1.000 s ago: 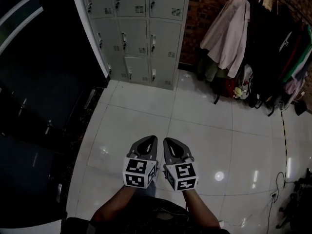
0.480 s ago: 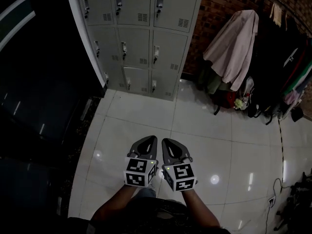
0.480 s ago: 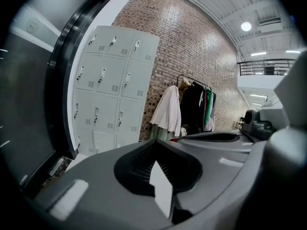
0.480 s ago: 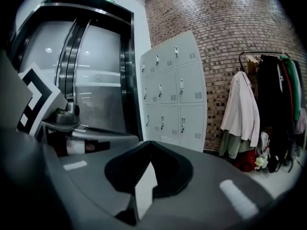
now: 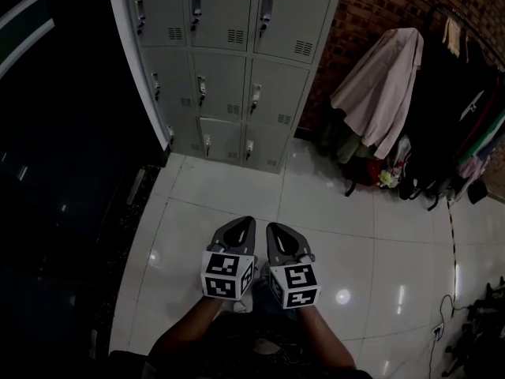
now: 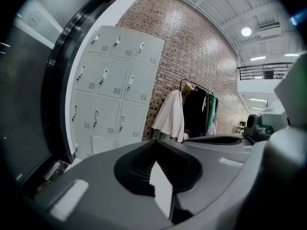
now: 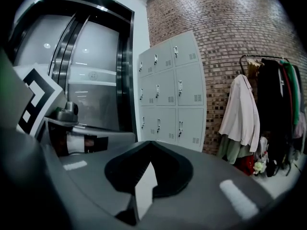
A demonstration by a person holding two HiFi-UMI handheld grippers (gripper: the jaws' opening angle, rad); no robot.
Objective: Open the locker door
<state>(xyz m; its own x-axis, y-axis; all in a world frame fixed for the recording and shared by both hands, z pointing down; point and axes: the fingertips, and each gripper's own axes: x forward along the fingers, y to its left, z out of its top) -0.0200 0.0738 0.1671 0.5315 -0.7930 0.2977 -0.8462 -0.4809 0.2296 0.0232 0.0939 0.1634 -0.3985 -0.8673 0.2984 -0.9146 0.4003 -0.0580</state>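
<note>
We are looking down at two grey tools held side by side over a glossy white tiled floor [image 5: 237, 188]. The left tool [image 5: 244, 223] is keeping its jaws pressed together on nothing, and the right tool [image 5: 272, 227] is doing the same. Each tool is carrying a cube [image 5: 225, 275] printed with black-and-white square markers, the only print we are able to make out. The person's forearms are showing at the bottom edge.

The grey lockers [image 5: 229, 61], three columns wide, are standing ahead against a brick wall [image 5: 371, 6], well apart from both tools. Every locker door in view is sitting shut, each with a small handle and a vent, and any labels on them are too small to read. The top of the locker bank is being cut off by the head view's upper edge.

A pale jacket [image 5: 379, 85] is hanging on a clothes rack [image 5: 450, 101] to the right, where the darker clothes are blurring into shadow. A dark glossy panel [image 5: 63, 133] is filling the left side, its detail lost.

Compared with a second ago, the lockers are looming larger and nearer, while the tools are staying together with their jaws pressed together as before.
</note>
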